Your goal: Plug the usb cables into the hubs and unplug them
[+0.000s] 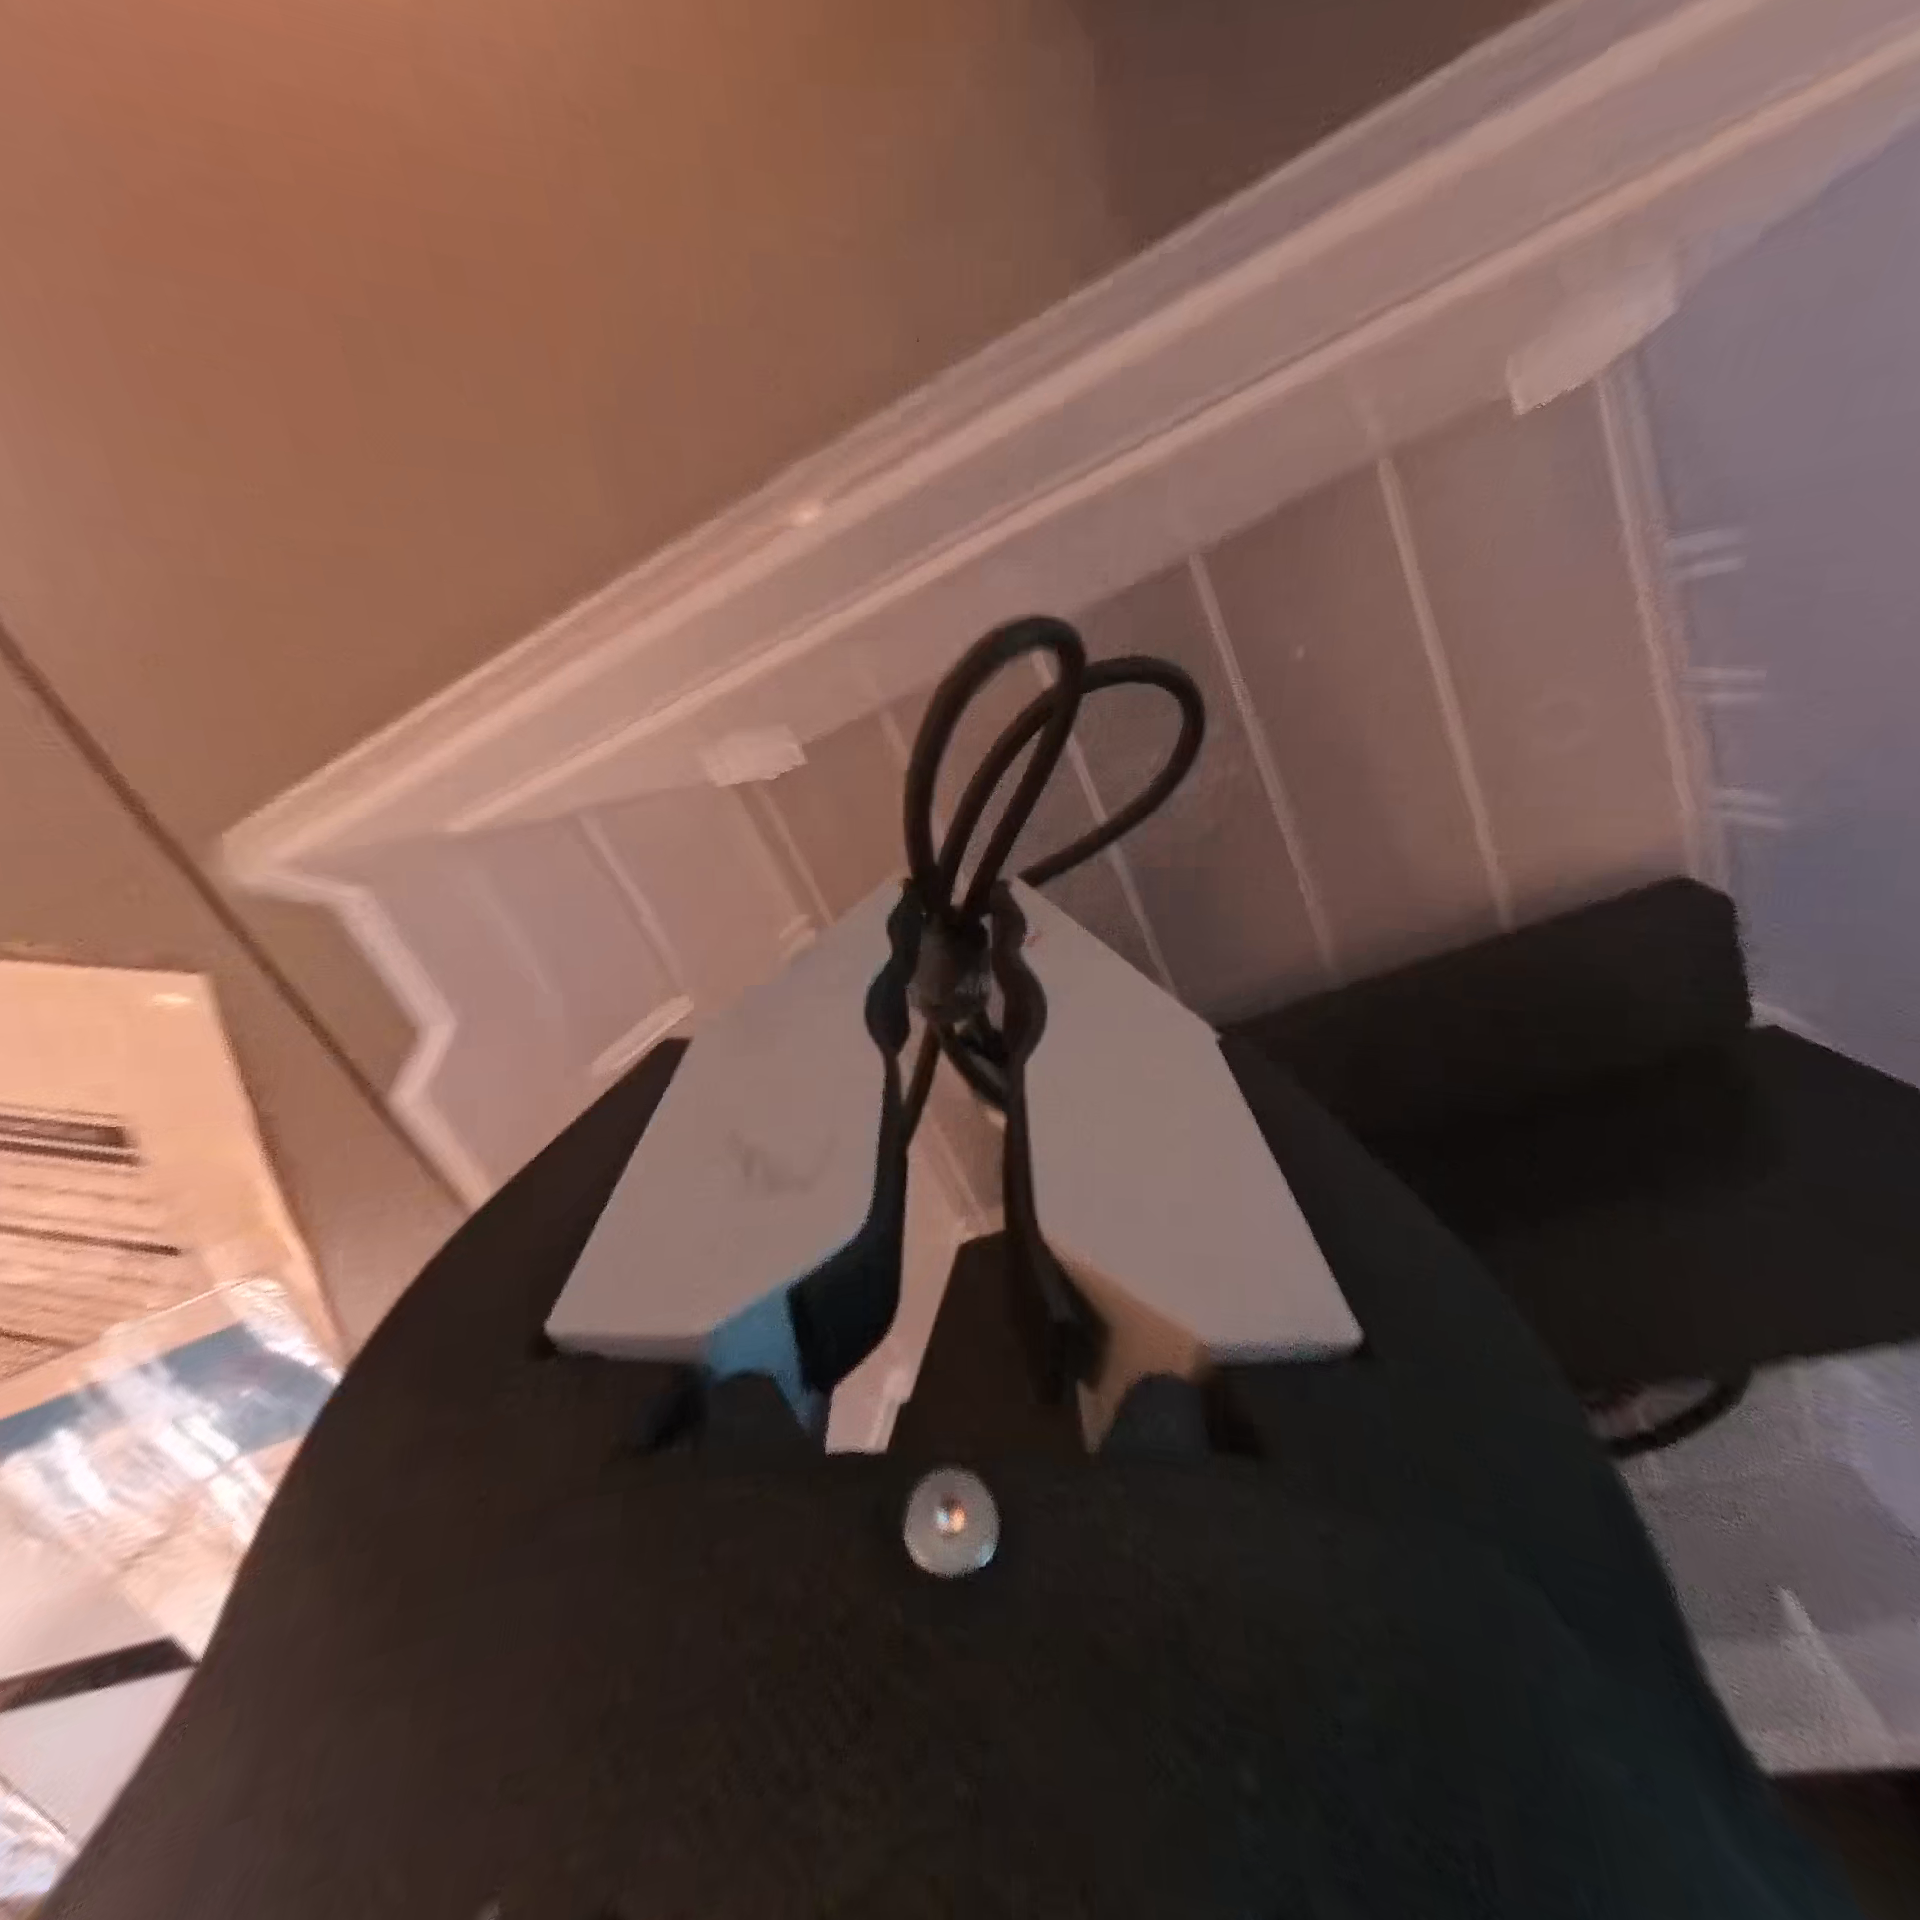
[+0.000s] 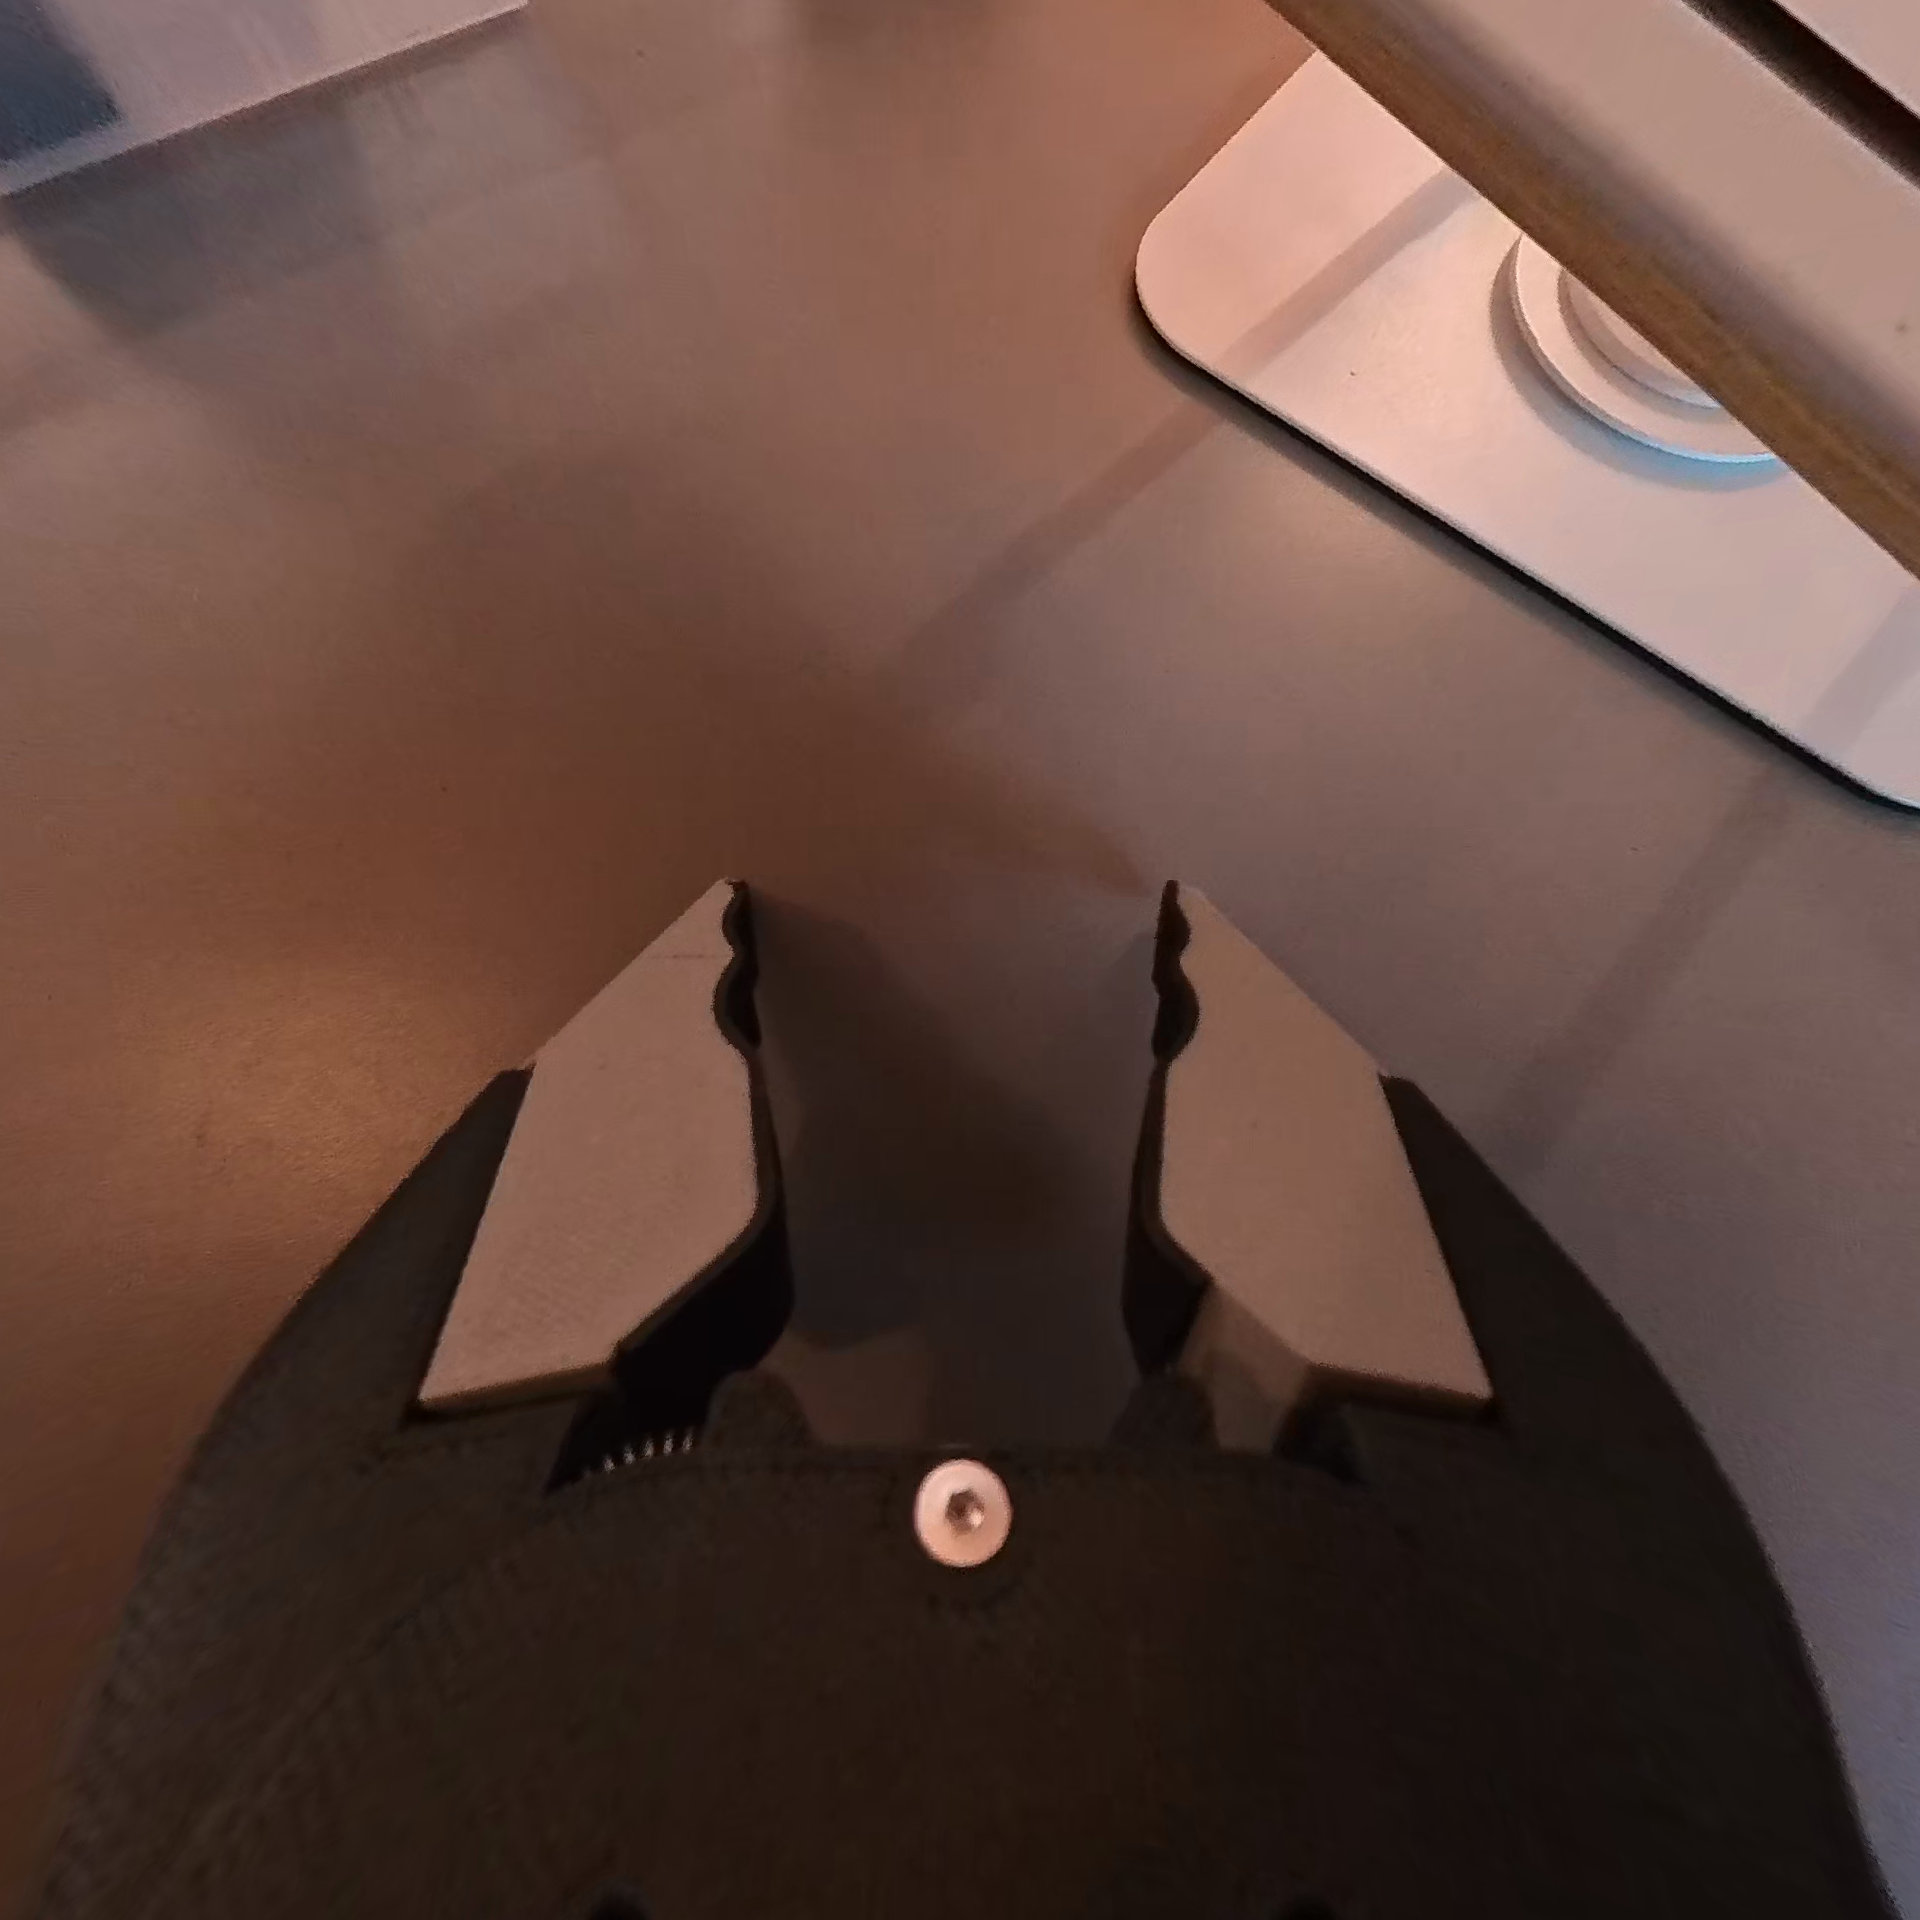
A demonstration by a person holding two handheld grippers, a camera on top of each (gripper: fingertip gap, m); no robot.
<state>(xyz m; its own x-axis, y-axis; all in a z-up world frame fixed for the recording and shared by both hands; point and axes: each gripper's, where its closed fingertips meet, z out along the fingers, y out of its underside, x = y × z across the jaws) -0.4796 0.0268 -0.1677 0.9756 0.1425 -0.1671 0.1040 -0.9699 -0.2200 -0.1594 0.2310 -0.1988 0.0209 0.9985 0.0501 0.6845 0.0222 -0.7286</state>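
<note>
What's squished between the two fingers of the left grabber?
A bundled black cable is pinched between the left gripper's fingertips, its loops poking out past them, in front of a clear plastic bin. The left wrist view shows this.

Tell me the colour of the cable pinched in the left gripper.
Black. The looped cable shows best in the left wrist view, clamped by the left gripper.

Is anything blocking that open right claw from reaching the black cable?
Neither view settles it. The right gripper is open over bare desk, with no cable in sight. The bundled black cable is already pinched in the left gripper, before a clear plastic bin.
</note>
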